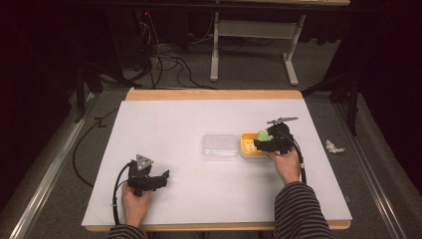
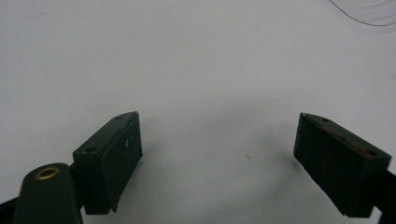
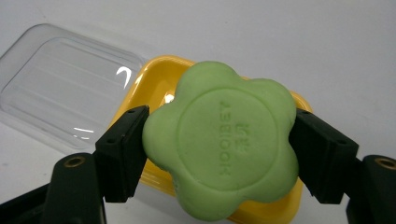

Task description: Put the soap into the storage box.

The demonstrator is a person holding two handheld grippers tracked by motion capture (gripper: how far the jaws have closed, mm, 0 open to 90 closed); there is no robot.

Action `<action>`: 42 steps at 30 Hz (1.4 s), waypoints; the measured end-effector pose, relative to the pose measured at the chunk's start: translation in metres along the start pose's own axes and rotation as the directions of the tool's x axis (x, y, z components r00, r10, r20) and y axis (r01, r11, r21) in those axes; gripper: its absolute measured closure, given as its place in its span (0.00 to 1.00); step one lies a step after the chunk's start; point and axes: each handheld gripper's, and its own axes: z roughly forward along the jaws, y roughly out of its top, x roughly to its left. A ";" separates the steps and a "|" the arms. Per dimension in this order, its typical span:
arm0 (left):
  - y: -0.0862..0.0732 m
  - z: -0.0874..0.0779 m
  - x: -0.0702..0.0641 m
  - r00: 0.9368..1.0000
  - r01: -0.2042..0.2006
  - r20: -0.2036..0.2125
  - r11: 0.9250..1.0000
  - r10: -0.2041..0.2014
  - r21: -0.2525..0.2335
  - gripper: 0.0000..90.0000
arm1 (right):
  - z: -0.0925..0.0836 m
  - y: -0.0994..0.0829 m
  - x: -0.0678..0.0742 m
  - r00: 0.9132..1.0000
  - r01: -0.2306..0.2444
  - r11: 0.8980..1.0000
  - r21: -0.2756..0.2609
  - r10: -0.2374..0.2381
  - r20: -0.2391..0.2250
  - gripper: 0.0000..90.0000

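Note:
A green flower-shaped soap [image 3: 223, 142] sits clamped between both pads of my right gripper [image 3: 219, 149], shut on it. It hangs just over the yellow soap dish [image 3: 154, 77]. From above, the right gripper [image 1: 263, 141] holds the green soap [image 1: 263, 136] over the yellow dish [image 1: 247, 144] at the table's right of centre. A clear plastic lid [image 1: 220, 147] lies flat beside the dish, on its left; in the right gripper view the lid [image 3: 60, 88] is at upper left. My left gripper [image 1: 163, 178] rests near the front left, open, with only bare white tabletop [image 2: 210, 93] between its fingers [image 2: 112, 158].
A white sheet [image 1: 164, 119] covers the wooden table. A crumpled white scrap [image 1: 333, 147] lies past the table's right edge. Cables [image 1: 169, 59] and a desk frame [image 1: 249, 45] stand on the floor beyond the far edge.

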 end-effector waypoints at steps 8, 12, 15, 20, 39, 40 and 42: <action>0.000 0.000 0.000 1.000 0.000 0.003 1.000 0.000 0.002 0.18 | 0.012 -0.001 -0.001 1.000 -0.022 0.999 0.034 0.022 0.011 0.30; 0.000 0.000 0.000 1.000 -0.001 0.003 1.000 0.001 0.001 0.18 | 0.015 -0.002 -0.001 1.000 -0.026 0.999 0.045 0.025 0.019 0.30; 0.000 0.000 0.000 1.000 -0.001 0.003 1.000 0.001 0.000 0.18 | 0.019 -0.002 -0.001 0.999 -0.025 0.998 0.053 0.024 0.024 0.30; 0.000 0.000 0.000 1.000 0.003 0.004 1.000 -0.003 -0.004 0.18 | 0.022 -0.001 -0.001 0.999 -0.027 0.998 0.061 0.025 0.029 0.30; 0.000 0.000 0.000 1.000 -0.003 0.003 1.000 0.003 0.005 0.18 | 0.032 -0.002 0.002 0.999 -0.025 0.997 0.079 0.023 0.025 0.30; 0.000 0.000 0.000 1.000 -0.003 0.003 1.000 0.003 0.004 0.18 | 0.031 -0.001 0.003 0.999 -0.028 0.997 0.072 0.027 0.026 0.30; 0.000 0.000 -0.001 1.000 -0.004 0.003 1.000 0.004 0.006 0.18 | 0.029 -0.001 0.003 0.999 -0.029 0.998 0.060 0.027 0.027 0.31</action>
